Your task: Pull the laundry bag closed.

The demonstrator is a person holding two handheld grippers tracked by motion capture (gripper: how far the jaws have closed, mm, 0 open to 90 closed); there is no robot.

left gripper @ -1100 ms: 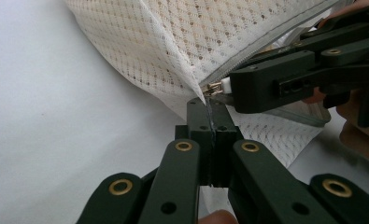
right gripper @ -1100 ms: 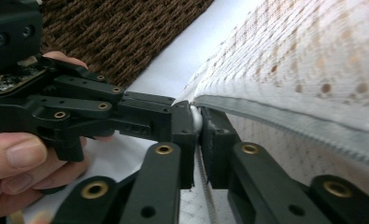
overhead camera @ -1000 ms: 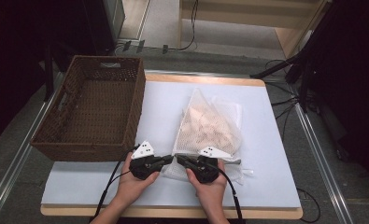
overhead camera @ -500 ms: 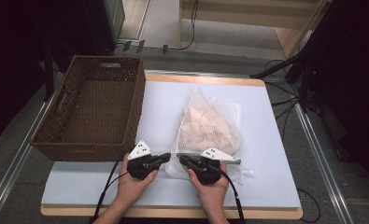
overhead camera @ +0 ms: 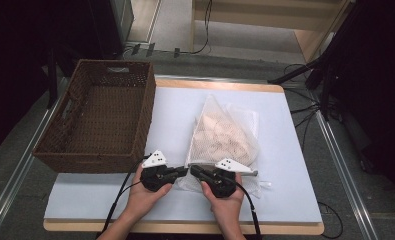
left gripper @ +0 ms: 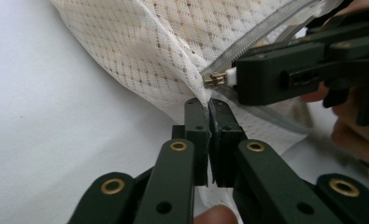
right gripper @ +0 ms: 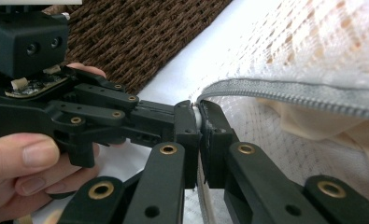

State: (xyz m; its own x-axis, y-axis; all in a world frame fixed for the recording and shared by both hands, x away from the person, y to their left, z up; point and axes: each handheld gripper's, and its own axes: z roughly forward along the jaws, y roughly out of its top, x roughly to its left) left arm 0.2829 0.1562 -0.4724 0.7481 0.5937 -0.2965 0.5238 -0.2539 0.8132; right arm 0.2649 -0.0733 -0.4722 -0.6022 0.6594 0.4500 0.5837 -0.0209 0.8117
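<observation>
The left tool (left gripper: 209, 122) is clenched on the mesh of the one bag (overhead camera: 224, 135) just below the zip end, and the right tool (right gripper: 200, 122) is clenched on the small white zip pull (left gripper: 230, 78), the two meeting tip to tip at the bag's near corner, at 6 o'clock on the desk (overhead camera: 290, 175). The pale cloth inside the bag is blurred by the mesh and hard to make out. One brown wicker basket (overhead camera: 100, 117) stands at 9 o'clock, just beside the left hand (overhead camera: 146, 196).
</observation>
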